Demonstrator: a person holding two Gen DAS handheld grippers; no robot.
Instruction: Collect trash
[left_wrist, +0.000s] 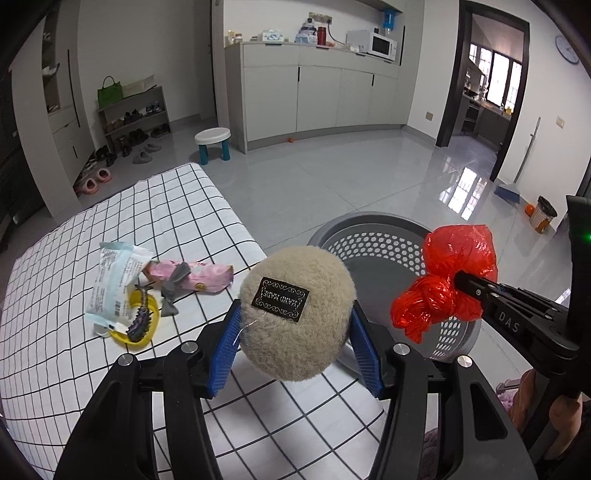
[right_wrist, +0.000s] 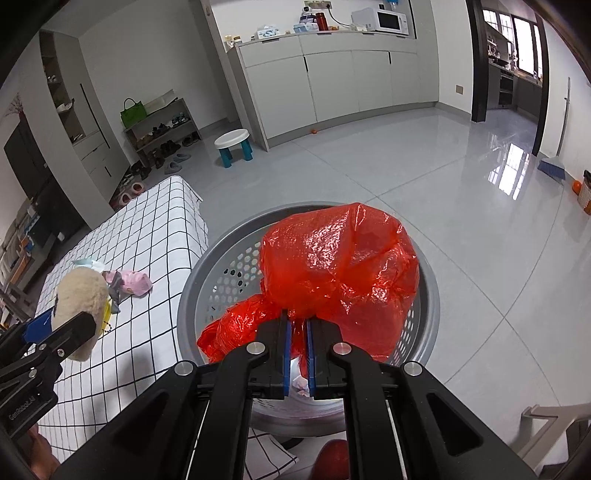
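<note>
Trash is in both grippers: the left gripper (left_wrist: 293, 325) clamps a beige fuzzy ball (left_wrist: 295, 314) between its blue pads, over the edge of the checked cloth (left_wrist: 74, 369), and the right gripper (right_wrist: 298, 332) has its jaws pinched tight on the neck of a red bag (right_wrist: 340, 258), which bulges just ahead of them above the grey basket (right_wrist: 424, 325). Beyond the left jaws and to their left, wrappers (left_wrist: 118, 288) and a pink packet (left_wrist: 199, 275) lie on the cloth, with a stool (left_wrist: 213, 144) and cabinets (left_wrist: 314, 96) far ahead.
</note>
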